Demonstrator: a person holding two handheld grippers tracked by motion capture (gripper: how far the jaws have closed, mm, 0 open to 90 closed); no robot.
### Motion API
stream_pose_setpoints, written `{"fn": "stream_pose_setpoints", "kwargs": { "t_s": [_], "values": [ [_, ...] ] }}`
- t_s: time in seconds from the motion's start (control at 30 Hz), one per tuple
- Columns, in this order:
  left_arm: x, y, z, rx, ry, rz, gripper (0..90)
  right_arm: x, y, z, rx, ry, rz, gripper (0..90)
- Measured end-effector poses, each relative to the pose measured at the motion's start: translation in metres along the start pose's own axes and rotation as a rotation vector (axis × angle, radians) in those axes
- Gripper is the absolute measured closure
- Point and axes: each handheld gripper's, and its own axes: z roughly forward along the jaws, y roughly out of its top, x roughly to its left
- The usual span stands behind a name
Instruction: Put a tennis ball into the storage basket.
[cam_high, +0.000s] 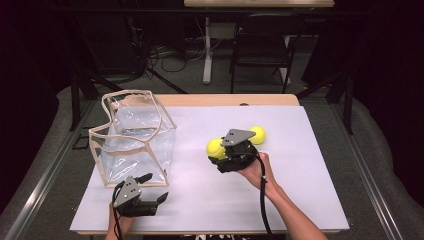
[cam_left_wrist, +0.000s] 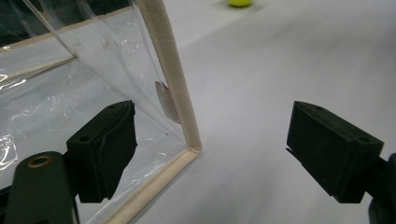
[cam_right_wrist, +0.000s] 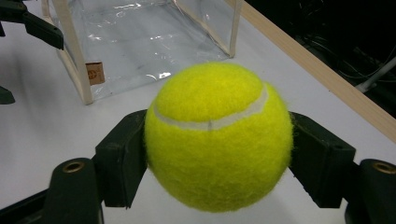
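My right gripper (cam_high: 220, 153) is shut on a yellow tennis ball (cam_high: 214, 146), just above the white table top at mid right. In the right gripper view the ball (cam_right_wrist: 217, 135) sits squeezed between both black pads (cam_right_wrist: 122, 158). A second tennis ball (cam_high: 258, 134) lies on the table just behind that gripper. A clear plastic bag with beige trim (cam_high: 132, 137) stands open at the left. My left gripper (cam_high: 155, 187) rests open by the bag's near right corner. In the left gripper view that corner edge (cam_left_wrist: 180, 102) stands between the spread jaws, touching neither pad.
A white sheet (cam_high: 300, 190) covers the table, with a wooden strip (cam_high: 225, 100) along the far edge. A black folding chair (cam_high: 262, 45) and cables are on the floor behind. A yellow ball (cam_left_wrist: 240, 2) shows far off in the left gripper view.
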Motion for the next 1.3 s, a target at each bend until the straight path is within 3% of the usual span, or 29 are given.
{"fn": "stream_pose_setpoints", "kwargs": {
  "t_s": [1.3],
  "values": [
    [-0.001, 0.0, 0.001, -0.001, -0.006, 0.001, 16.0, -0.015, 0.033, 0.013, -0.004, 0.006, -0.007, 26.3]
  ]
}}
